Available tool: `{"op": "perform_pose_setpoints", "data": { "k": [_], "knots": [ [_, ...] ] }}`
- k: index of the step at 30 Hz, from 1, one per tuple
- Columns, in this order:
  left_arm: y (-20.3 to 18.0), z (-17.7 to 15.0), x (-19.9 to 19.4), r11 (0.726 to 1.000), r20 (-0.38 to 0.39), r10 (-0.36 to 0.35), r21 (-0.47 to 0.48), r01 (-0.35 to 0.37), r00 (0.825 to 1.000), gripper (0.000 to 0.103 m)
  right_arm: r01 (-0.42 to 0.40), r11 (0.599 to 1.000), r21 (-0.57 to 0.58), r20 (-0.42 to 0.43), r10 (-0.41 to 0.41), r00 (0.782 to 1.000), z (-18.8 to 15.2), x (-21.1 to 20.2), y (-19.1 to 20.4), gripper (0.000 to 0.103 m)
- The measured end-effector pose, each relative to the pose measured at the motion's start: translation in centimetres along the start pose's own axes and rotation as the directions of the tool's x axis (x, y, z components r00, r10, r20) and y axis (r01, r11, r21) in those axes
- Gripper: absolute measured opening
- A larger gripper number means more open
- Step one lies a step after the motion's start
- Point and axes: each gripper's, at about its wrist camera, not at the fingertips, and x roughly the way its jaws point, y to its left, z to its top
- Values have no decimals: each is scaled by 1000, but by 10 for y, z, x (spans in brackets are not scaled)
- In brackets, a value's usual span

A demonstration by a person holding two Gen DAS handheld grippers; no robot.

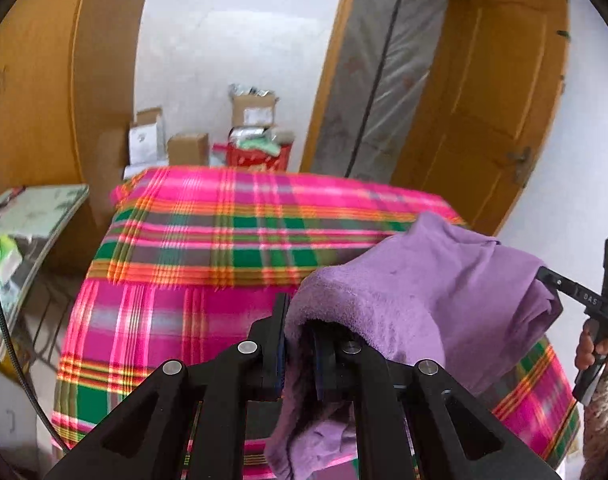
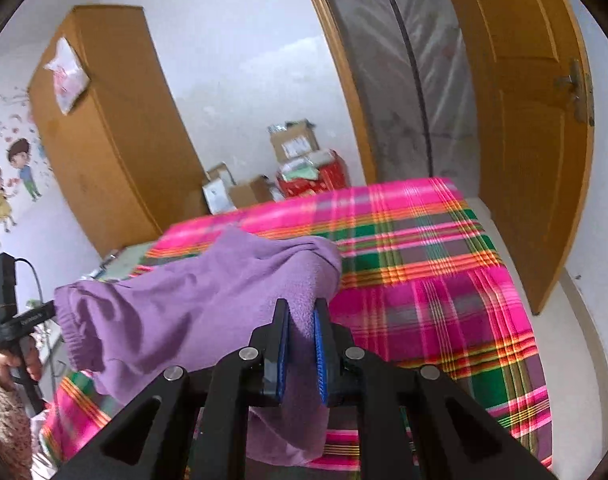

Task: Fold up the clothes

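Observation:
A purple fleece garment [image 1: 415, 292] hangs in the air between both grippers, above a bed with a pink, green and orange plaid cover [image 1: 224, 232]. My left gripper [image 1: 300, 320] is shut on one end of the garment, whose cloth drapes over the right finger. My right gripper [image 2: 302, 316] is shut on the other end [image 2: 208, 296], with fleece pinched between the blue pads [image 2: 320, 356]. Each view shows the other gripper at the garment's far end: the right one [image 1: 559, 292] and the left one [image 2: 48, 312]. The plaid cover [image 2: 423, 272] lies below.
A wooden wardrobe [image 2: 108, 132] stands at the left, an open wooden door [image 2: 531, 120] at the right. Cardboard boxes [image 1: 252, 112] and a red bag [image 1: 260, 154] sit on the floor past the bed. A cluttered side table [image 1: 28, 232] is at the left.

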Motion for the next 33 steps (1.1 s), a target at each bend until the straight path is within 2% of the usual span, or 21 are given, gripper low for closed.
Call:
{"op": "perform_pose_setpoints", "data": {
  "k": [7, 9, 11, 15, 17, 19, 20, 21, 23, 26, 30, 33],
  "knots": [
    [19, -10, 32, 999, -50, 16, -26, -17, 999, 17, 93, 996, -6, -49, -93, 994, -14, 29, -9, 16],
    [23, -11, 40, 999, -65, 19, -37, -21, 998, 21, 118, 993, -16, -57, -119, 991, -16, 32, -9, 18],
    [30, -13, 41, 997, -75, 10, -71, -15, 997, 29, 149, 988, -35, -56, -151, 987, -17, 32, -7, 19],
    [43, -15, 27, 991, -76, -16, -131, 6, 997, 33, 183, 979, -89, -20, -185, 983, -17, 21, 4, 25],
    [49, -18, 14, 988, -64, -24, -155, 14, 998, 46, 189, 974, -127, 17, -188, 982, -17, 10, 14, 26],
    [55, -21, 2, 984, -52, -32, -178, 23, 998, 51, 196, 967, -164, 55, -189, 980, -16, 0, 23, 26],
    [56, -23, -4, 979, -46, -62, -197, 52, 997, 51, 200, 963, -183, 73, -189, 979, -16, -5, 28, 26],
    [55, -25, -7, 975, -50, -91, -206, 79, 995, 51, 176, 961, -211, 77, -163, 984, -18, -9, 35, 26],
    [48, -30, -9, 970, -72, -134, -215, 115, 988, 59, 112, 956, -273, 74, -95, 993, -24, -14, 53, 26],
    [34, -39, -3, 965, -129, -172, -221, 140, 977, 60, 20, 935, -355, 27, -11, 1000, -35, -9, 77, 26],
    [20, -52, 12, 963, -213, -191, -232, 140, 958, 60, -70, 889, -453, -58, 50, 997, -58, 8, 108, 28],
    [20, -58, 23, 959, -248, -173, -264, 105, 953, 60, -131, 850, -511, -127, 76, 989, -76, 21, 126, 30]
  ]
}}
